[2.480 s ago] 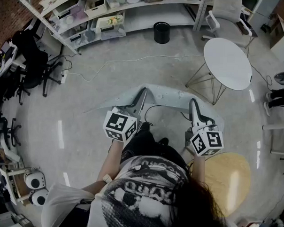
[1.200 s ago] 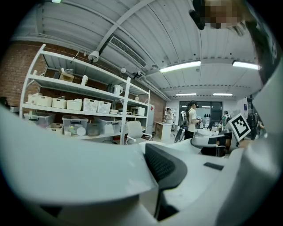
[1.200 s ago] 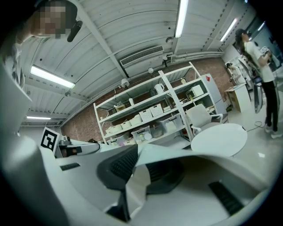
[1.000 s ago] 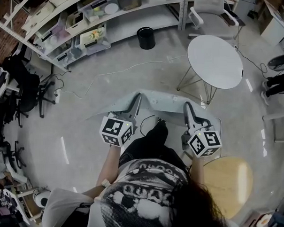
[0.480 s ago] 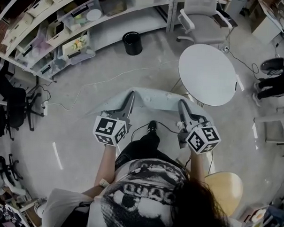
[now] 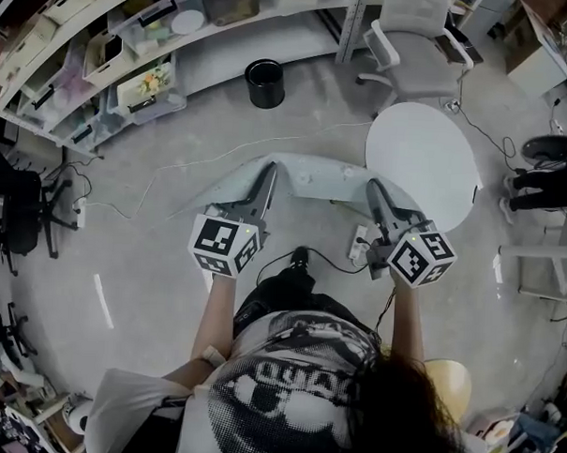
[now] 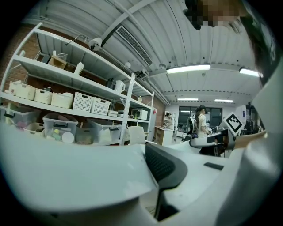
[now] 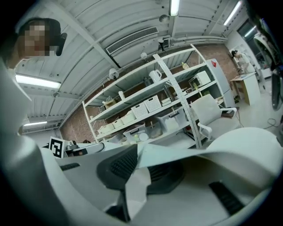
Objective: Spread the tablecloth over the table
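Note:
A pale blue-white tablecloth (image 6: 314,175) hangs stretched between my two grippers in front of the person, above the floor. My left gripper (image 6: 266,176) is shut on its left end. In the left gripper view the cloth (image 7: 66,167) drapes over one jaw and fills the lower left. My right gripper (image 6: 373,188) is shut on the right end. A fold of cloth (image 8: 177,152) sits pinched between its dark pads (image 8: 119,167). The round white table (image 6: 427,157) stands just ahead and to the right. The cloth's right end reaches over the table's near-left rim.
A white office chair (image 6: 418,39) stands behind the table. Long shelving with bins (image 6: 131,55) runs along the far left. Also on the floor are a black bin (image 6: 265,83), a trailing cable (image 6: 221,152) and a wooden stool (image 6: 445,383) behind the person.
The person has walked forward with both grippers and the stretched cloth. The round table, earlier well ahead of the right gripper, now lies beside it. Both grips are unchanged.

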Demonstrator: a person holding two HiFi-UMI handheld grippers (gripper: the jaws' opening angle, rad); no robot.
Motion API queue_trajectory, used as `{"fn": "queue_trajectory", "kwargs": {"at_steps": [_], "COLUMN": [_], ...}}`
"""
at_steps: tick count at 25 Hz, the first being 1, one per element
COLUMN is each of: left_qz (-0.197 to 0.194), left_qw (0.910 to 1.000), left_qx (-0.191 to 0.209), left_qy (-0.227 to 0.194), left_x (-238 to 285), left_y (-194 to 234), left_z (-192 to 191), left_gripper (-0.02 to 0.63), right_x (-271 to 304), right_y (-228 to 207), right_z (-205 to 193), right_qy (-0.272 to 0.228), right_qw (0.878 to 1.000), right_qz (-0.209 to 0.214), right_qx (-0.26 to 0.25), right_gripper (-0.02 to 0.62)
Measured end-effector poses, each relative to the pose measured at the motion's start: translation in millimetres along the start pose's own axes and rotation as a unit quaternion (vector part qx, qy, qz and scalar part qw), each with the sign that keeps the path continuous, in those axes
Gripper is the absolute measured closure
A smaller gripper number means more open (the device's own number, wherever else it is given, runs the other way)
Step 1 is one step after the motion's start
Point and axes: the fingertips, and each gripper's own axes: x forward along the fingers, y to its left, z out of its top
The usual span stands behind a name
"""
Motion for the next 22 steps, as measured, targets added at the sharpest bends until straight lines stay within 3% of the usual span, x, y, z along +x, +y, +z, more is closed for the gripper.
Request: {"fn": "queue_trajectory", "kwargs": {"at_steps": [6,14,22], "left_qz": [0.002,0.021,0.061], "left_qw": [1.0000,0.9997,0.9972], "left_qx": [0.009,0.013,0.039], "left_qy": [-0.002,-0.003,-0.018], "left_x": [29.3,57.1,93.0], "left_y": [20.8,48.8,78.1], "left_z": [4.3,16.4,57.0], "left_gripper": [0.558,0.555,0.551], "right_x": [32.1,77.9,139.5], "right_y": [-18.0,-32.2,-50.5], "right_z": [10.2,33.9,83.3], "right_qy": [0.017,0.044,0.037], "right_qw": [1.000,0.999,0.995], "right_qz": [0.005,0.027,0.086], "right_qx": [0.018,0.002,-0.019], "right_gripper": [0.538,0.537,0.537]}}
